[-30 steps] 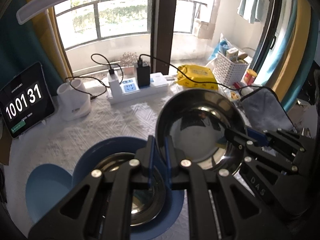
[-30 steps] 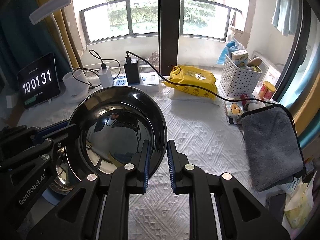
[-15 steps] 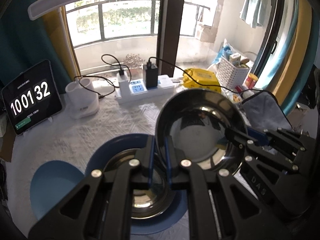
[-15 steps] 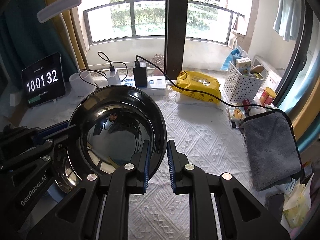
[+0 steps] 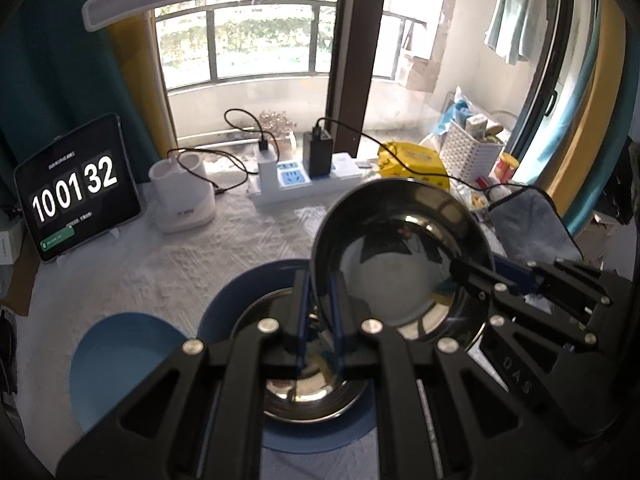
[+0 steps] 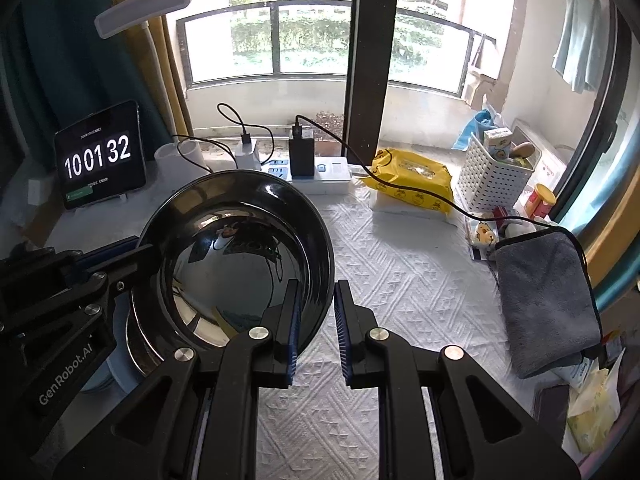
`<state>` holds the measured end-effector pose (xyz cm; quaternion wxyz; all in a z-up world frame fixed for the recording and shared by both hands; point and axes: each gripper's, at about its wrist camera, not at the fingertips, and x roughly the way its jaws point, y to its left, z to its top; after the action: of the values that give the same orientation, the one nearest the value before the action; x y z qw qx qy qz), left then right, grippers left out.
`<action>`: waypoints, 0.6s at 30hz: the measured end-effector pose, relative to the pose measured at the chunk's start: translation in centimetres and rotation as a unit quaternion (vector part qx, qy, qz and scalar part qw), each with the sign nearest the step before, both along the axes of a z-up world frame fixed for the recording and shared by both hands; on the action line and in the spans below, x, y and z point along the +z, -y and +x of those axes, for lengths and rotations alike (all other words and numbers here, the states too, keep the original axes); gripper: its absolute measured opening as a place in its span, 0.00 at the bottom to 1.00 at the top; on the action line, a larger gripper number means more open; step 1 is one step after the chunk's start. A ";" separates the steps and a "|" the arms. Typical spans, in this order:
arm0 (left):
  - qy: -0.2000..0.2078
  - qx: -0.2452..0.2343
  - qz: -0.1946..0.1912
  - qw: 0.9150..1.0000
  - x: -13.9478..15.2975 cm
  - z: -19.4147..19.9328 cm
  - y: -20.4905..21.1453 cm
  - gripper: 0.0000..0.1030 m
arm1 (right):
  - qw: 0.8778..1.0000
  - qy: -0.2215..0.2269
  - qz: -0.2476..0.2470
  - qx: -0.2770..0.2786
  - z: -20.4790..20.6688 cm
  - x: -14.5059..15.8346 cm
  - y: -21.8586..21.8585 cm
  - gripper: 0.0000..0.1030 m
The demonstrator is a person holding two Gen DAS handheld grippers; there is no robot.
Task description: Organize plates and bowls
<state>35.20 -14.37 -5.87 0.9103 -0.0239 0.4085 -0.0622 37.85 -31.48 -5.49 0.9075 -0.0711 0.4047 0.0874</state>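
Both tongs are clenching the same thing: your left gripper [image 5: 318, 312] is pinching the left rim of the shiny round stainless-steel bowl [image 5: 400, 256], and your right gripper [image 6: 316, 320] is pinching the opposite rim, so you are carrying the bowl in the air between your two hands.

Take the round blue plate [image 5: 240, 292] as your landmark. On it a second stainless-steel bowl [image 5: 304, 392] is sitting, and the carried bowl is hanging above it and off toward the plate's far right edge, tilted with its mouth facing you. Left of the plate a smaller pale blue dish [image 5: 120, 360] is lying on the white quilted tablecloth [image 6: 400, 280].

Judging from the task, you are bringing the carried bowl over to nest it in the one on the plate. To do that well:

- Keep both grips equally firm; thin polished steel could slip if one side is loosening.
- Level the bowl before lowering, since a tilted rim would likely catch the lower bowl's edge.
- Centre it over the plate first, then lower straight down.
- Mind your pads: they are reaching inside the rim, so be releasing only once the bowl is seated, then draw each hand outward, away from the plate.
- Watch the far side of the plate, where the white power strip [image 5: 308, 184] and its black cables are lying.
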 end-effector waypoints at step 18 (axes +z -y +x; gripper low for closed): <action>0.001 0.015 -0.005 1.000 -0.3 -1.2 -3.2 0.09 | 1.000 -0.001 -0.005 0.016 -0.7 -0.3 -3.1 0.17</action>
<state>33.95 -11.19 -6.12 0.9117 -0.0345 0.4064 -0.0504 37.12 -28.36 -5.84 0.9052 -0.0816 0.4048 0.1001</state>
